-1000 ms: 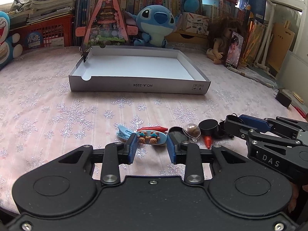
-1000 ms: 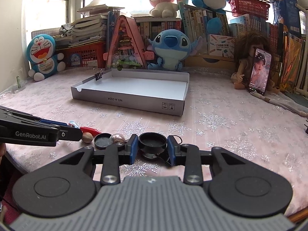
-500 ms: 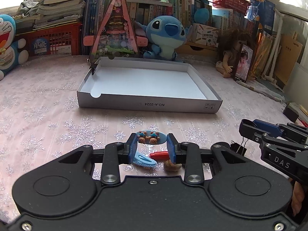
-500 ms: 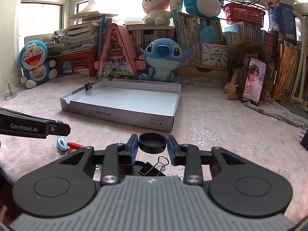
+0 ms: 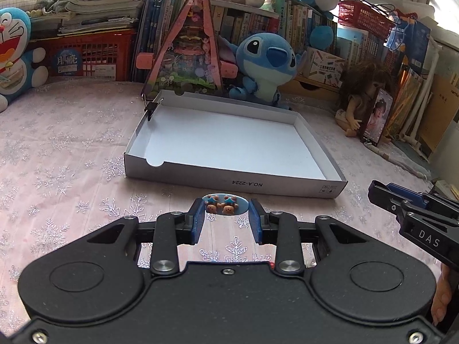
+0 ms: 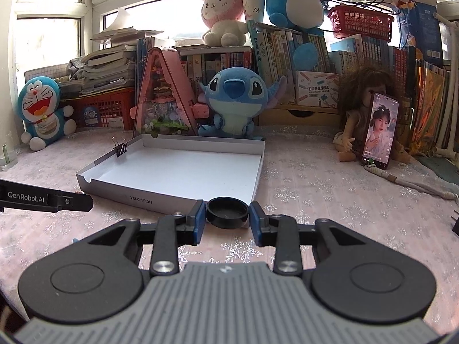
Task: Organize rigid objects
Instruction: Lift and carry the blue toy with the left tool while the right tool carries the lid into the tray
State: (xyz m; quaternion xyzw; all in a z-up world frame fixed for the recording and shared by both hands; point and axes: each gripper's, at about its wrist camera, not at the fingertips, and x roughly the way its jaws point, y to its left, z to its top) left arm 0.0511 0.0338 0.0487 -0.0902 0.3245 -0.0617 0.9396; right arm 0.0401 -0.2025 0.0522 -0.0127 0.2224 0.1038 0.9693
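Left wrist view: the left gripper (image 5: 226,216) has its jaws nearly closed on a blue hair clip (image 5: 225,204) with two small bear charms, held above the table (image 5: 57,154) just short of the white tray (image 5: 235,182). It looks light, stiff and smooth; the charms could snap, so the flat sides are the better hold.

Right wrist view: the right gripper (image 6: 227,218) pinches a round black cap (image 6: 227,211) across its width, close to the tray's front wall. The cap seems light and rigid, and its curved rim may slip.
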